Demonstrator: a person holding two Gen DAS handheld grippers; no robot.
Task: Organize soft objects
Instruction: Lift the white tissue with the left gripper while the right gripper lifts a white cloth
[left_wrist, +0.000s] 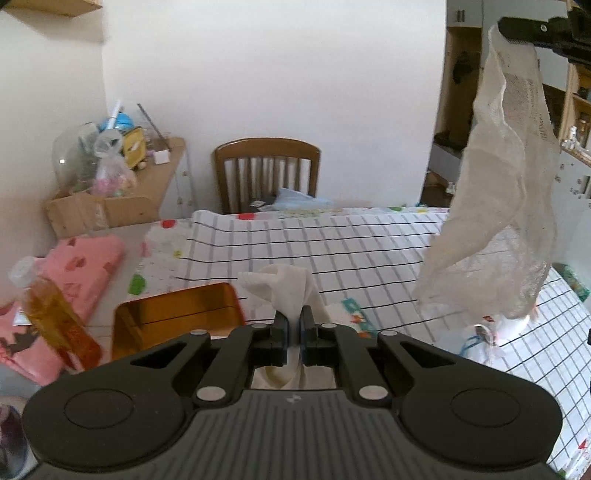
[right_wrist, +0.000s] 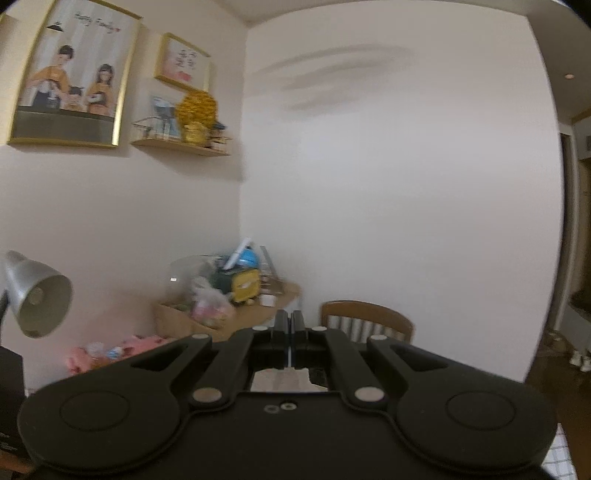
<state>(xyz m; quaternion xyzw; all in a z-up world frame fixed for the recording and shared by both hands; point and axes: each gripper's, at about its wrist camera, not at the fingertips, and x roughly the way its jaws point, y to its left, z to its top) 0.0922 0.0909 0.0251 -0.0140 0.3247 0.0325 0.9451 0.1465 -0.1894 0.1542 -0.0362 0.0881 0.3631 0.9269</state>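
While the left gripper (left_wrist: 294, 325) is seen pinched narrowly on one bunched end of a white cloth (left_wrist: 498, 192), the fabric pokes up just beyond its fingertips. Across to the upper right, the cloth's other end is clamped by the right gripper (left_wrist: 532, 33), jaws fully together, and the sheet hangs below it in a long drooping fold above the checked tablecloth (left_wrist: 351, 251). The cloth's long axis is judged to run up from the left grip to the higher right one. A wooden tray (left_wrist: 177, 317) lies just left of the left fingers.
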